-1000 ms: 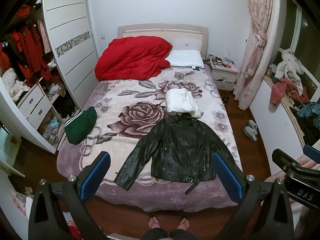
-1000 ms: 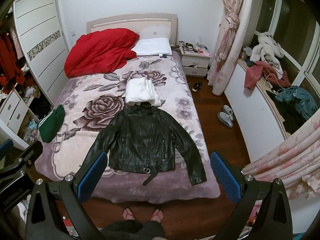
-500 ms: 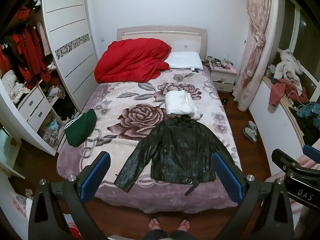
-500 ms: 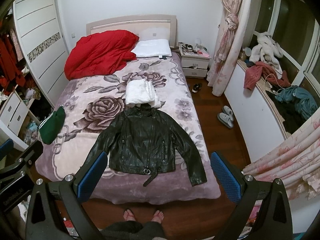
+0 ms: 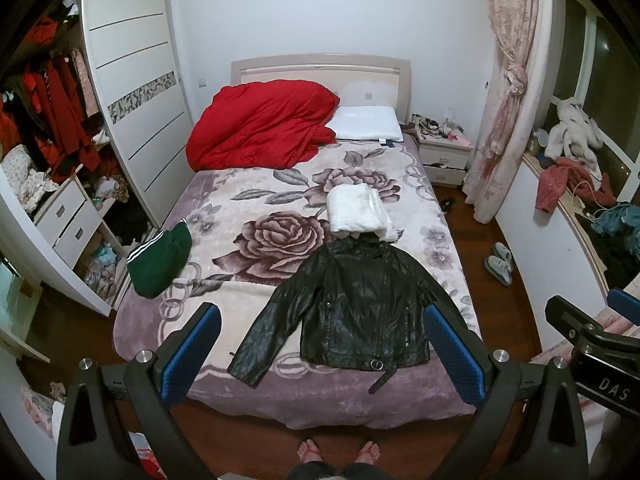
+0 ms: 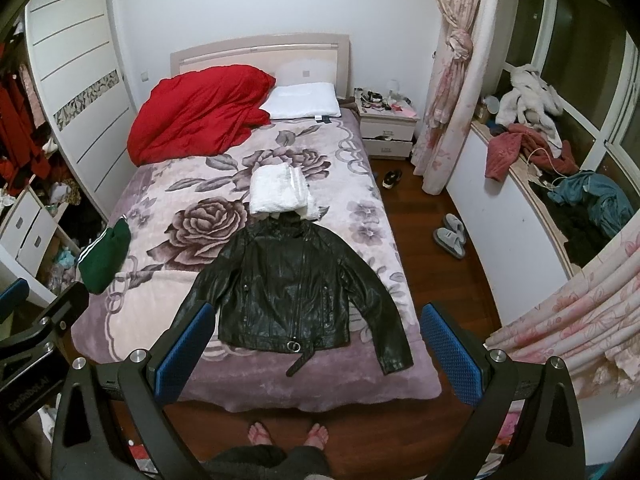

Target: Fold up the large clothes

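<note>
Black jacket [image 5: 360, 308] flat on the bed [image 5: 280, 400], sleeves out, near the foot end. Left claw [image 5: 320, 356] and right claw [image 6: 316, 352] wide open, holding nothing, up above the bed.

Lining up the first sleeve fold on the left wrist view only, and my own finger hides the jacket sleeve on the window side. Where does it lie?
Observer: In the right wrist view that sleeve of the black jacket lies flat and straight, angled outward, with its cuff on the bed near the foot edge.
Operator: Is the other gripper holding anything?
Observer: No. The right gripper is open, with nothing between its fingers.
</note>
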`<state>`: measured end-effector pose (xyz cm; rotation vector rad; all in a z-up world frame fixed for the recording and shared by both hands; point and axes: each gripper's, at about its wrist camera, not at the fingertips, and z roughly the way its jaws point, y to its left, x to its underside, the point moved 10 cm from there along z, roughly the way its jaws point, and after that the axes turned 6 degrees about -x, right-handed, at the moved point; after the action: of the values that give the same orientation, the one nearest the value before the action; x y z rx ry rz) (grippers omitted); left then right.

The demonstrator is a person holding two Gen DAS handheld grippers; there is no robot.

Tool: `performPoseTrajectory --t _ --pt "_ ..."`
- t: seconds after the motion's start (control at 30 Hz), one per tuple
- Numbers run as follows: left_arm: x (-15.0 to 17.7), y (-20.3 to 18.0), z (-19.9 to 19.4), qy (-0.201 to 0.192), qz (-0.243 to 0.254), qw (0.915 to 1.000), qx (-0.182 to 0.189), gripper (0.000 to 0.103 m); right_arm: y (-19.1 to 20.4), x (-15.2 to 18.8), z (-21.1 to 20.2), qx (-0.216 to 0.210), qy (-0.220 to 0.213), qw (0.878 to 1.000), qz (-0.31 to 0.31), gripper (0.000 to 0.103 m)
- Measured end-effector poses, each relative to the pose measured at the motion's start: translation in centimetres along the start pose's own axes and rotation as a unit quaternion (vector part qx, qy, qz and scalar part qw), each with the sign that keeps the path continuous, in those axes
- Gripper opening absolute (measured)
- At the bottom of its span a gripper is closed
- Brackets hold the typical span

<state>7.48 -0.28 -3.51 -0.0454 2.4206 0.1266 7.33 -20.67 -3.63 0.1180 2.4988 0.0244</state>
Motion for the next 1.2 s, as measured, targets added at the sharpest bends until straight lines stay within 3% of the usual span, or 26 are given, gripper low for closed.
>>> performPoseTrajectory --t 1.07,1.2 --pt "0.2 -0.6 0.3 -0.005 0.007 1.0000 -0.002 0.103 -0.2 0.7 0.0 0.000 -0.002 1.000 0.005 0.103" --pt "-0.8 -0.7 4.0 -0.011 0.018 0.9997 -0.016 0.103 -0.6 0.3 2.3 -0.003 0.014 1.000 0.022 0.103"
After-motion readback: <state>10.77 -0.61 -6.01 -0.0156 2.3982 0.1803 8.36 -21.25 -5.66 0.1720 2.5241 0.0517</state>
